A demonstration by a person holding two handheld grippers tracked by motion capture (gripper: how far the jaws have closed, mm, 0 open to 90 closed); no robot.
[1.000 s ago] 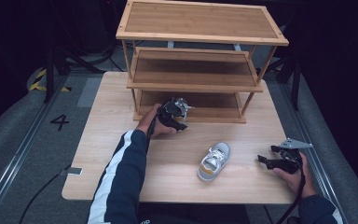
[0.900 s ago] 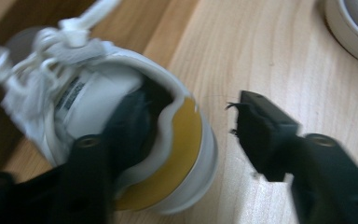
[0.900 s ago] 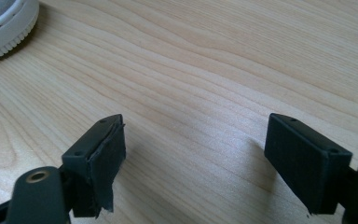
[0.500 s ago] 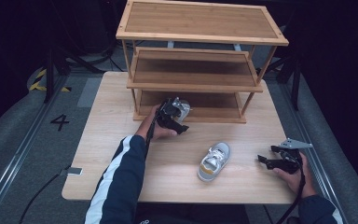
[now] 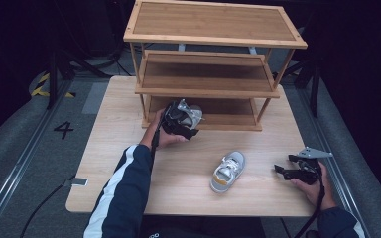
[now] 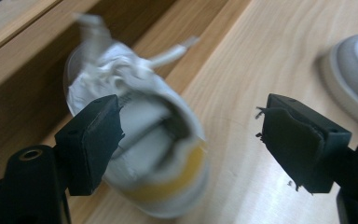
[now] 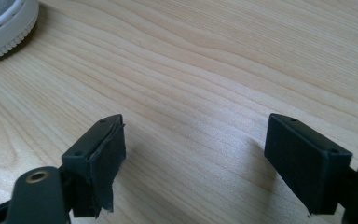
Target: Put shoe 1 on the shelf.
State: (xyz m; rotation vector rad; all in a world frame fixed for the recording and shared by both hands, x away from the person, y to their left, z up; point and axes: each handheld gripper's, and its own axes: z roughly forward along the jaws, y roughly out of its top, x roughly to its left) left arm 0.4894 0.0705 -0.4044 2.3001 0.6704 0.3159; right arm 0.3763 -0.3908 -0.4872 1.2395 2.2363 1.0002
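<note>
High view, left to right: my left gripper [image 5: 181, 120] sits at the mouth of the bottom tier of the wooden shoe rack [image 5: 213, 29], a small white shoe [image 5: 192, 113] right at it. In the left gripper view the jaws stand wide apart, one jaw close beside the shoe's [image 6: 140, 154] collar, the other off over bare wood, so nothing is clamped; looks like I'm parking it at the lowest shelf, laces toward the rack. Blurry, contact unclear. Rack post [image 5: 142, 106] is near my hand, could snag. Second shoe [image 5: 227, 171] lies mid-table, apart from both tools. Right gripper [image 5: 297, 171] rests near the table [image 5: 109, 148] edge, jaws wide, empty, probably waiting for that shoe.
</note>
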